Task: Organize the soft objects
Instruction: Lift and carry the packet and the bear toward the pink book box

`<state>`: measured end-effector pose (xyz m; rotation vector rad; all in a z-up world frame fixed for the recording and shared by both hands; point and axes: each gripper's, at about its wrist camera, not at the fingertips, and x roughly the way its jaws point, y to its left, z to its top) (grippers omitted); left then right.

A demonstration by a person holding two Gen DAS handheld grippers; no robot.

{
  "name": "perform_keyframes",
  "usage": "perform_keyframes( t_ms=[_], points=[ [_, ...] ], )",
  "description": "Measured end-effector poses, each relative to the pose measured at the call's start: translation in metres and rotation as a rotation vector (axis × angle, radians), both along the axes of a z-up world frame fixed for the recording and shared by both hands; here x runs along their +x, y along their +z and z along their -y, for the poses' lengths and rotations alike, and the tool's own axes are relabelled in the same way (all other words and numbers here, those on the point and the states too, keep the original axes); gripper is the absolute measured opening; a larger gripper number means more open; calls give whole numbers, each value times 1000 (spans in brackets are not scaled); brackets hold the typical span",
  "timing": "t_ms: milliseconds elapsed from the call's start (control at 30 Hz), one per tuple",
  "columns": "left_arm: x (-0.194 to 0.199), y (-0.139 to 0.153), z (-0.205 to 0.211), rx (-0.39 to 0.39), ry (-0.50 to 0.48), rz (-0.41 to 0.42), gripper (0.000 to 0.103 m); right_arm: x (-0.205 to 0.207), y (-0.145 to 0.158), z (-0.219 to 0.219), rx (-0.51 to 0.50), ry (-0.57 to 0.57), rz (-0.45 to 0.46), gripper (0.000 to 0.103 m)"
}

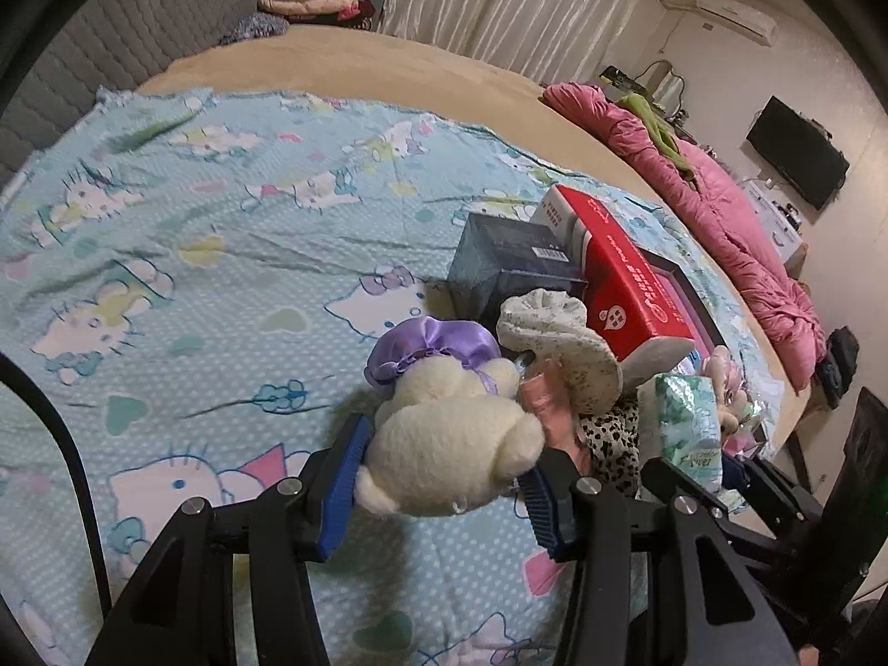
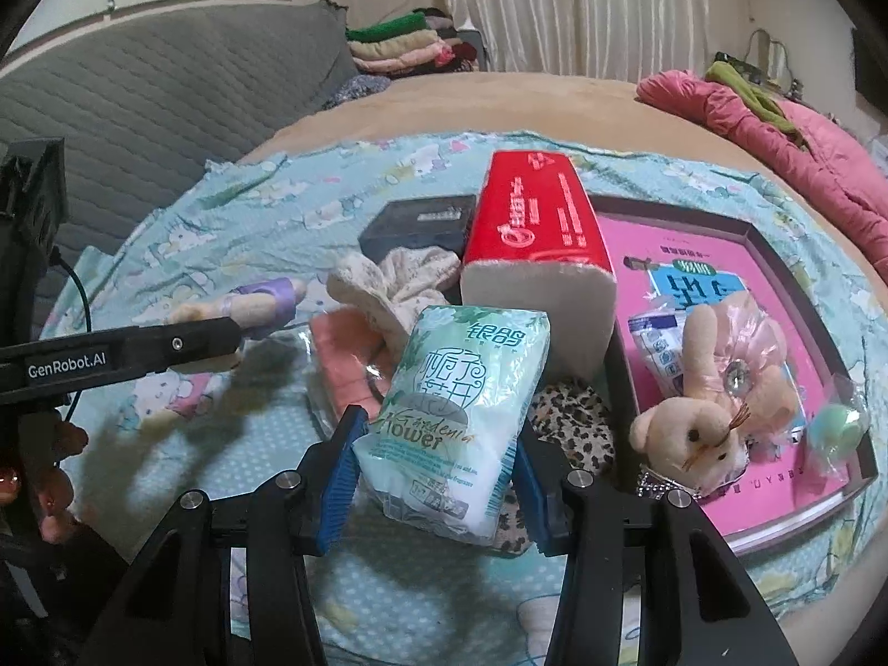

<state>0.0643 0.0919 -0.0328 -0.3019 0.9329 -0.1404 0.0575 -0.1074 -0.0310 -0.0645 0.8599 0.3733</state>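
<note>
My left gripper (image 1: 444, 477) is shut on a cream plush toy (image 1: 449, 444) with a purple satin skirt, held above the blue cartoon-cat blanket (image 1: 194, 277). My right gripper (image 2: 433, 477) is shut on a green-white tissue pack (image 2: 455, 416), held above the blanket; the pack also shows in the left wrist view (image 1: 688, 427). A floral scrunchie (image 2: 388, 283), a pink cloth (image 2: 344, 366) and a leopard-print cloth (image 2: 577, 422) lie in a pile. A small beige plush rabbit (image 2: 699, 433) lies in the pink-lined box (image 2: 777, 244).
A red tissue box (image 2: 533, 222) and a dark box (image 2: 422, 222) stand behind the pile. A pink quilt (image 2: 805, 139) lies at the bed's right edge. Folded clothes (image 2: 405, 44) are stacked at the back. A grey headboard (image 2: 139, 105) is on the left.
</note>
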Motion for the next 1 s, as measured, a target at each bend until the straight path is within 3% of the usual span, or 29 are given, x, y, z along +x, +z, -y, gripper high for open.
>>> perform_keyframes(
  t_ms=[667,1000],
  points=[
    [-20,74,28,63,-18,119,52,-14,34,20,84,-25,80,51],
    [-24,94,55,76,-66,138,52,-21,58,40,126,-67,131,51]
  ],
)
